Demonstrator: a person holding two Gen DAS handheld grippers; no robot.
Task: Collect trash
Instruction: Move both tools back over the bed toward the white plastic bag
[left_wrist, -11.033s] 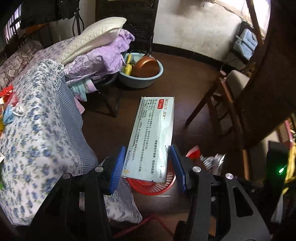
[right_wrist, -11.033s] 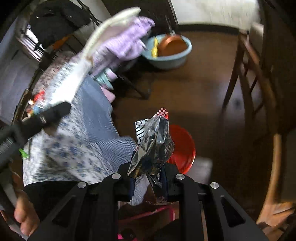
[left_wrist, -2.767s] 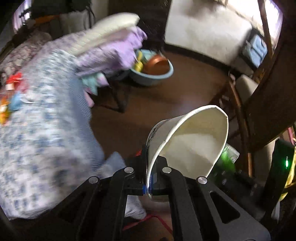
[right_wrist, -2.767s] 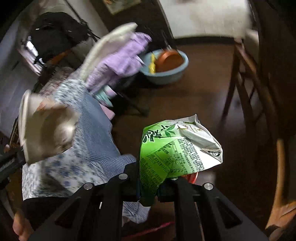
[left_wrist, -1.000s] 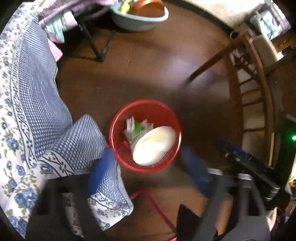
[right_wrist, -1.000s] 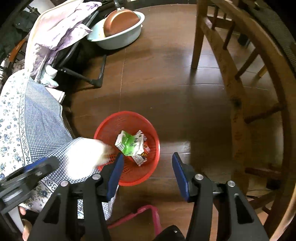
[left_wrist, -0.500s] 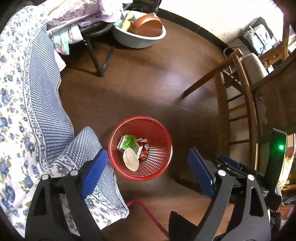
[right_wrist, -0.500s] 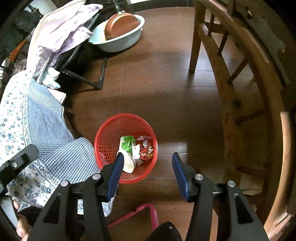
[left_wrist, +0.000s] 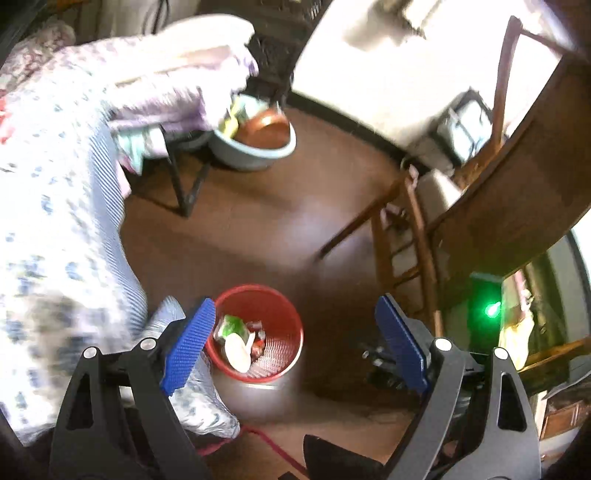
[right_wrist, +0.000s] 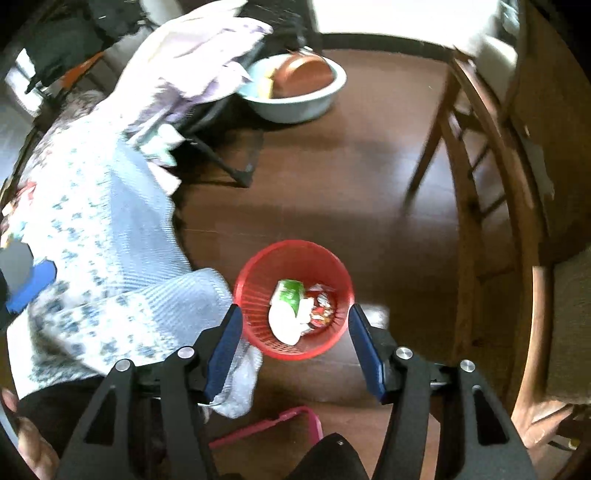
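A red mesh waste basket (left_wrist: 280, 317) (right_wrist: 255, 291) stands on the dark wood floor, below both grippers. Inside lie a white paper cup (left_wrist: 237, 350) (right_wrist: 284, 325), a green carton (left_wrist: 231, 325) (right_wrist: 290, 291) and a red wrapper (right_wrist: 321, 306). My left gripper (left_wrist: 295, 347) hangs open and wide above the basket, nothing between its blue pads. My right gripper (right_wrist: 295, 343) is also above the basket, its jaws opening, with nothing held between them. The left gripper's blue pad (right_wrist: 31, 286) shows blurred at the left edge of the right wrist view.
A blue floral cloth (left_wrist: 55, 229) (right_wrist: 103, 266) drapes over furniture at left, beside the basket. A pale basin with a brown pan (left_wrist: 258, 140) (right_wrist: 299, 88) sits on the floor at the back. Wooden chairs (left_wrist: 410, 236) (right_wrist: 480, 177) stand at right. A pink frame (right_wrist: 280, 421) lies near.
Both grippers have risen and tilted up, so the basket looks smaller and more of the room shows. The paper cup dropped from the left gripper and settled in the basket. The right jaws stand wider.
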